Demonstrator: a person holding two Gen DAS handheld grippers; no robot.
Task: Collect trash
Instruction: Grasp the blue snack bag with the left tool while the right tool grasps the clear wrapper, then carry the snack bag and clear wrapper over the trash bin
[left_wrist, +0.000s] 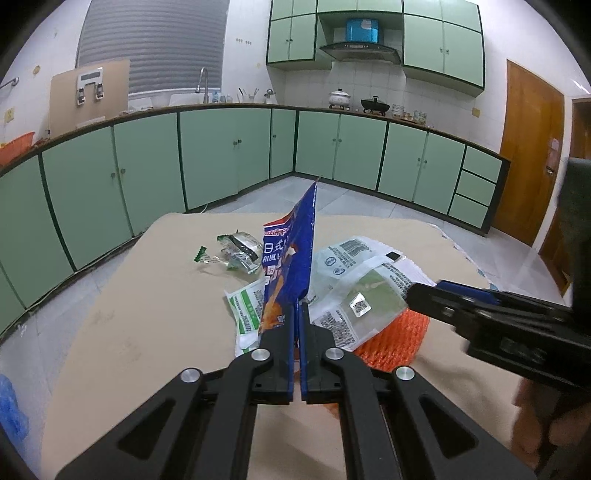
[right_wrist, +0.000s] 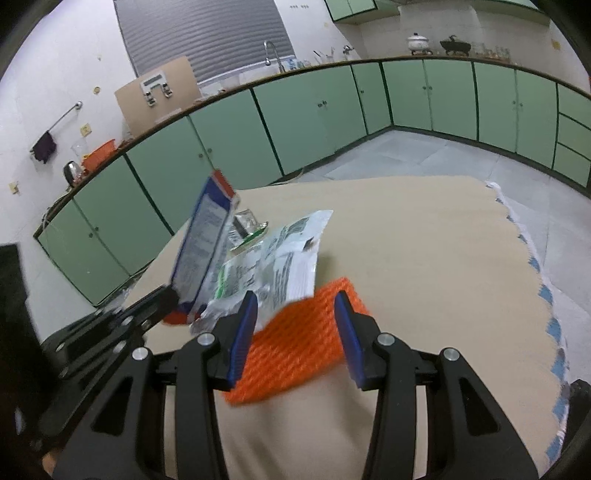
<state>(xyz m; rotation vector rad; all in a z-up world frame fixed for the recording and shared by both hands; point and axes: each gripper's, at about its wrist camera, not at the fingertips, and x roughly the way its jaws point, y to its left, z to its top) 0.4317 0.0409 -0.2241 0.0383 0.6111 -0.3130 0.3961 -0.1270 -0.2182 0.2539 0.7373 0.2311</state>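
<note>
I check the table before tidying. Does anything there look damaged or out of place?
Yes. The small green wrapper at the far side is torn open, with a ripped-off strip lying beside it. The white packaging bag lies crumpled, partly over the orange foam net.

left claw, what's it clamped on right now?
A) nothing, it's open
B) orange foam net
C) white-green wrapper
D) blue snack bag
D: the left claw is shut on the bottom edge of the blue snack bag, which stands up from it, while the orange foam net lies on the table.
</note>
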